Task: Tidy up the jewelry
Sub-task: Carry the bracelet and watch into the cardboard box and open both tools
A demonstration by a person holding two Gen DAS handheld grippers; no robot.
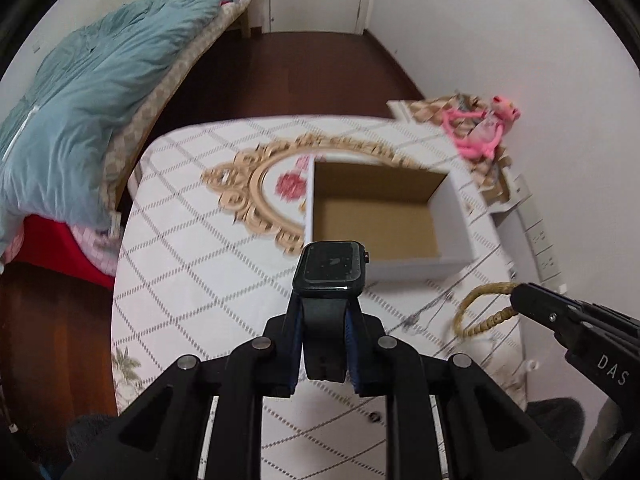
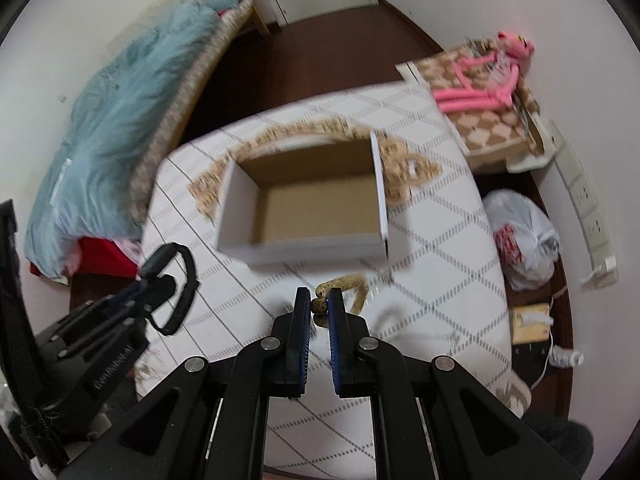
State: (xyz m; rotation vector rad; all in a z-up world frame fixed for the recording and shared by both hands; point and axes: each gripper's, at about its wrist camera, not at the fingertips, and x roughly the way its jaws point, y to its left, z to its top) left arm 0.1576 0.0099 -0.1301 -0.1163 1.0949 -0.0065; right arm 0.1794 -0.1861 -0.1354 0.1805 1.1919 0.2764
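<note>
My left gripper [image 1: 323,322] is shut on the strap of a black smartwatch [image 1: 330,268], held above the table just in front of an open, empty cardboard box [image 1: 416,270]. My right gripper [image 2: 319,306] is shut on a tan beaded bracelet [image 2: 348,284], held above the table just in front of the same box [image 2: 316,248]. In the left wrist view the bracelet [image 1: 480,312] hangs from the right gripper [image 1: 516,300] at the right. In the right wrist view the left gripper [image 2: 150,280] holds the watch [image 2: 176,288] at the left.
The table has a white cloth with a grey diamond pattern [image 1: 192,264] and a gold ornamental print [image 1: 248,184]. A bed with a blue quilt [image 1: 80,100] is at the left. A pink plush toy [image 2: 492,72] lies on a checked box at the right. Plastic bags [image 2: 520,236] lie on the floor.
</note>
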